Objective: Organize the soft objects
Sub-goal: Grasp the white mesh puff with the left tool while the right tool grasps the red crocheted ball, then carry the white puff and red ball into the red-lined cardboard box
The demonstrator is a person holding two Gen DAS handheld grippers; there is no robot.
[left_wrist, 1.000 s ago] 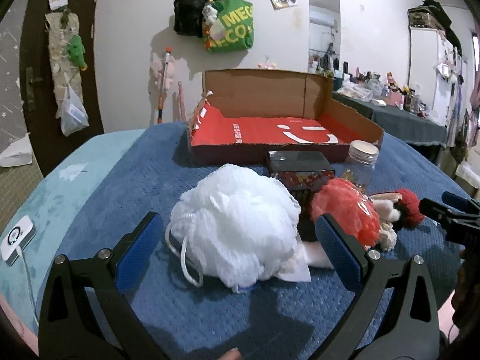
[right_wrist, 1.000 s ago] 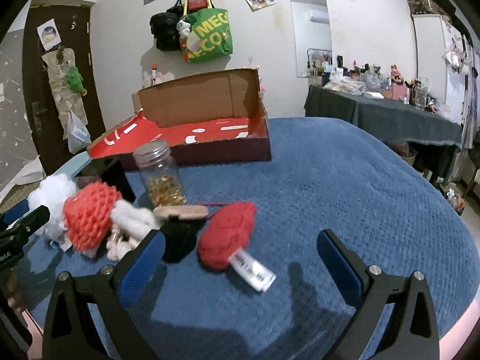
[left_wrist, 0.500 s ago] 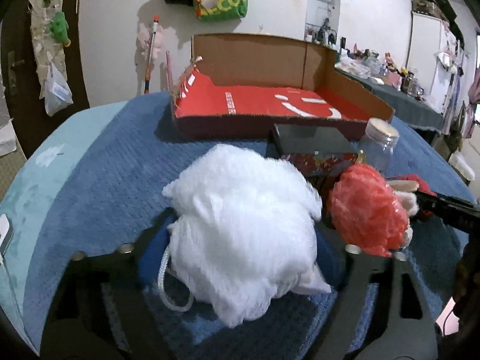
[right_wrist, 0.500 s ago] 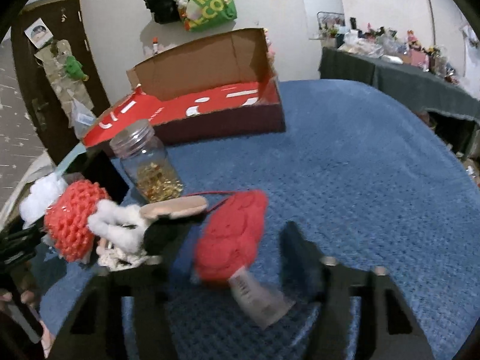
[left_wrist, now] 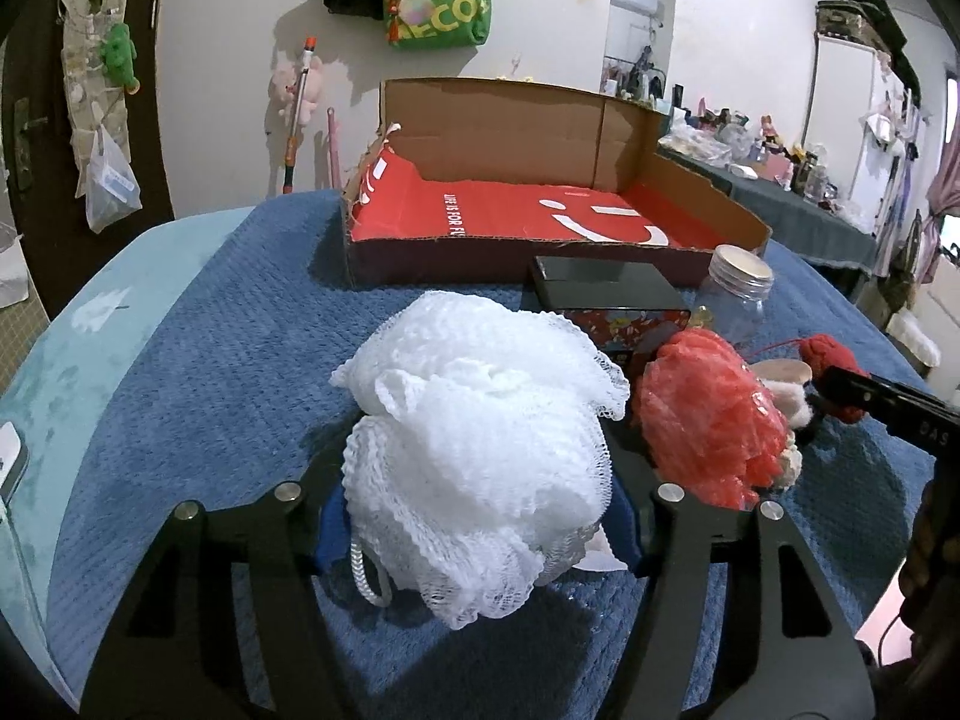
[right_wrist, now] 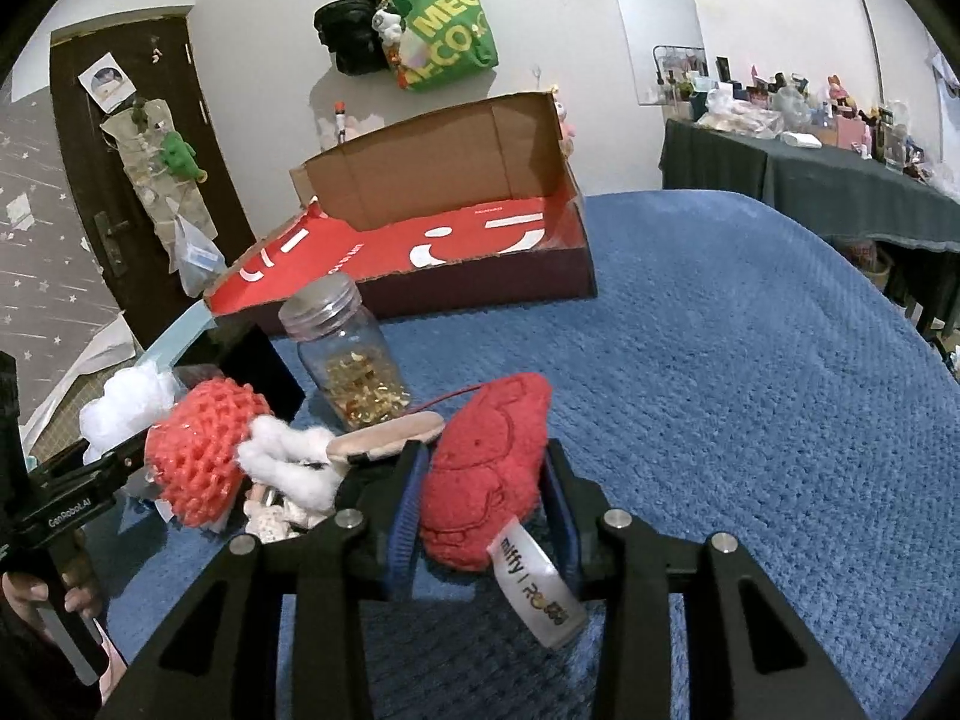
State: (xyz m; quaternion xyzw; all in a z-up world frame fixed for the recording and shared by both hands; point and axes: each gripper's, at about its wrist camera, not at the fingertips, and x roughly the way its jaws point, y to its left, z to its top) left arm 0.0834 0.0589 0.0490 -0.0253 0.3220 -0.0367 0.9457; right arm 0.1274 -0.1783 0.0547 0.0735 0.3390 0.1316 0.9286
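A white mesh bath pouf (left_wrist: 480, 450) fills the space between the fingers of my left gripper (left_wrist: 477, 525), whose jaws are closing and press into its sides. My right gripper (right_wrist: 483, 510) is also closing, its blue pads squeezing a red plush pad (right_wrist: 486, 468) with a white label. An orange-red crocheted pouf (left_wrist: 708, 420) (right_wrist: 201, 450) lies between the two, beside a small white fluffy toy (right_wrist: 288, 462). The open cardboard box with a red inside (left_wrist: 540, 222) (right_wrist: 420, 246) stands behind them on the blue blanket (right_wrist: 750, 390).
A glass jar of gold bits (right_wrist: 351, 360) and a black box (left_wrist: 606, 294) stand just behind the soft things. A round tan pad (right_wrist: 384, 441) lies by the jar. A phone (left_wrist: 9, 468) rests at the bed's left edge. A cluttered dark table (right_wrist: 840, 180) lines the right wall.
Both grippers came forward and closed from wide open: the left onto the white pouf, the right onto the red plush pad. Both cameras tilted downward a little.
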